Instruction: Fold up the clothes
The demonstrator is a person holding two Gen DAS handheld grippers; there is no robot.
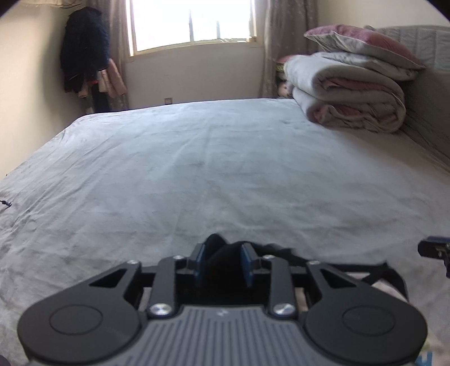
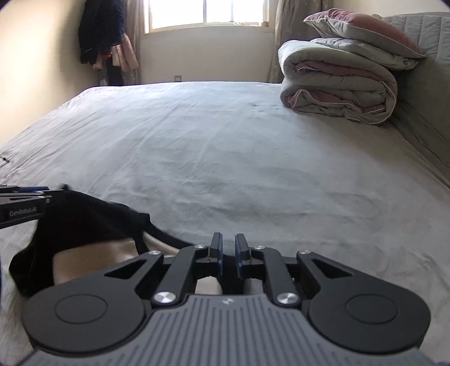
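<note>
Black garment point(image 2: 78, 222) located at the near edge of the bed point(image 2: 225, 146), bunched and hanging in loose drapes, not flat and not in any tidy folded form. Left tongs point(image 1: 222, 260) clamped on a fold of that dark cloth, the fabric pinched between the blue pads point(image 1: 200, 261) and visible bulging between them; same grip confirmed from the right wrist view, where the left tongs enter at the left margin with the garment trailing down from them. Right tongs point(image 2: 228, 253) nearly closed, a narrow gap between the pads; dark cloth running up to and under the mechanism, but whether any is caught between the pads cannot be determined. Pale cream material point(image 2: 92, 261) noted beneath the black cloth, either a lining or a separate item; not distinguishable. Bed sheet wide and lightly creased beyond the tongs. Rolled duvet point(image 2: 337, 84) with pillows point(image 2: 362, 25) stacked on it at the far right by the headboard; dark clothes point(image 2: 101, 31) hanging in the far left corner beside the window point(image 2: 208, 12). Assessment: garment lifted and held, no neat crease or stacked layers evident; spreading, aligning edges and folding judged outstanding for this piece. No finished folded clothes visible on the bed in either view.
</note>
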